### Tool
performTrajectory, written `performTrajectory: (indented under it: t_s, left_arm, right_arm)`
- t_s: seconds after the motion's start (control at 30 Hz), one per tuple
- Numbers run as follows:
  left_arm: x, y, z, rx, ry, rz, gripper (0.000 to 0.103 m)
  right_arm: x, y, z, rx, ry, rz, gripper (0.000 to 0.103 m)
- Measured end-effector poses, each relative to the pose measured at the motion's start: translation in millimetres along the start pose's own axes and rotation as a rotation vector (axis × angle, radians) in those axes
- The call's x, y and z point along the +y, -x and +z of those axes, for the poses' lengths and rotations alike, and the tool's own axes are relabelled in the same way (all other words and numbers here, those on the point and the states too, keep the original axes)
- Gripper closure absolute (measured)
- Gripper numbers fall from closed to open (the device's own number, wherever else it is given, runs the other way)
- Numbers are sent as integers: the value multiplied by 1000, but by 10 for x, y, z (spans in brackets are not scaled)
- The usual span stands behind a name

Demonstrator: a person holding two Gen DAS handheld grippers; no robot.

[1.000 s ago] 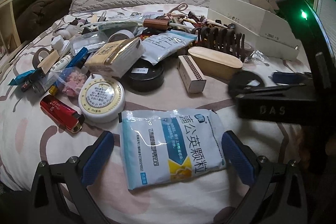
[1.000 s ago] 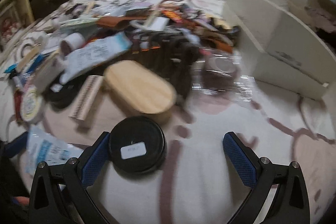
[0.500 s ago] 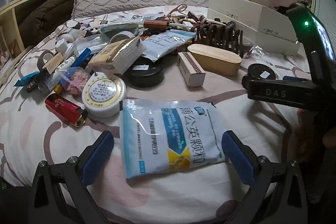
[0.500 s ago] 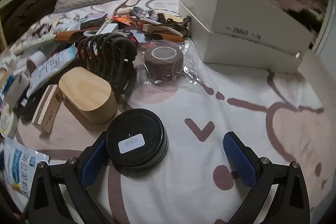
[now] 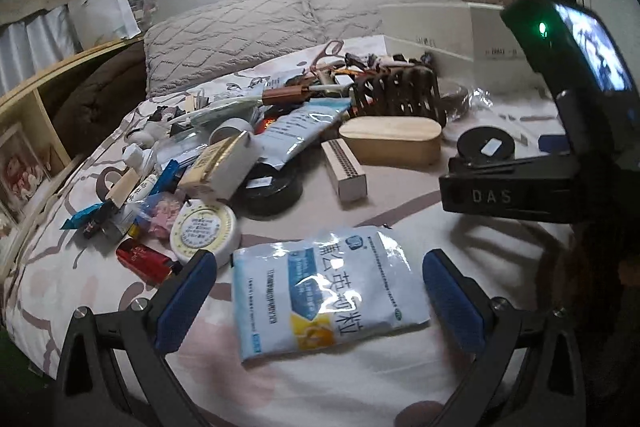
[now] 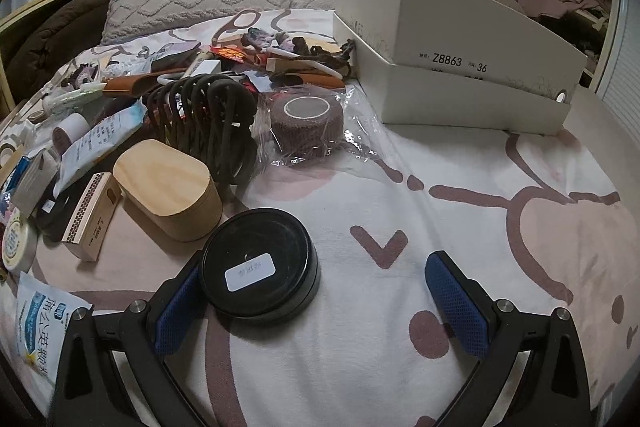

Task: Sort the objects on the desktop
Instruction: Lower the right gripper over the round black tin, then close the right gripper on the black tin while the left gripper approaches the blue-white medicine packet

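Sachet point(image 5: 326, 291) lies flat on the bedsheet point(image 6: 460, 227), lower centre of the left wrist frame, between the left gripper's point(image 5: 318, 301) blue pads point(image 5: 186, 301); jaws wide, neither pad clearly touching it. Its corner also shows at lower left of the right wrist frame.

Right gripper point(image 6: 320, 303): jaws wide, nothing clamped. Black tin point(image 6: 258, 273) with a white label sits on the sheet against the left pad; right pad well apart from it.

Beyond the tin, centre left: oval wooden box point(image 6: 168, 189), slim box point(image 6: 90, 221) beside it, dark hair claw point(image 6: 212, 123) behind. Brown tape roll point(image 6: 306, 125) in clear wrap at centre. White shoebox point(image 6: 456, 55), printed Z8863, upper right.

Left wrist view, left of the sachet: white round tin point(image 5: 204, 229), red lighter point(image 5: 144, 259), then a mixed pile up to the pillows point(image 5: 240, 39). Right gripper's body marked DAS at right edge.
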State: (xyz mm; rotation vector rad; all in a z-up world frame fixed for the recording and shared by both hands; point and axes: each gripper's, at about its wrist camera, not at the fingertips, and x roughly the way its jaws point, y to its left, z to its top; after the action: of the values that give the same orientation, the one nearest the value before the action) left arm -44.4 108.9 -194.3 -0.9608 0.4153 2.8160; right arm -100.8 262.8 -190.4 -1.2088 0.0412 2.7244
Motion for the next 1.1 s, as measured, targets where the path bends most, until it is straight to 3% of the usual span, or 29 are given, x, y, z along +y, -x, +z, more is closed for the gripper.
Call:
performTrajectory:
  t_s: [0.23,0.37,0.5,0.93,1.1]
  left_arm:
    - [119,-135,-23,69,116,-35,0]
    - [225,-210,-76,97,211,-93,0]
    - [181,-213,-96,86,189,-72,0]
    - [230,-218,-137,59,251,-89,0]
    - [191,-201,-160,27,221,-70,0]
  right_arm:
    - [-4,2,0,-3,-3,4,0]
    - [-27,5,1,-6,-13,20,0]
    - [-27,6,-17,-20,-9,23,0]
    - [-27,25,6,1,-4,24,0]
    - [34,50,17,3,27,36,1]
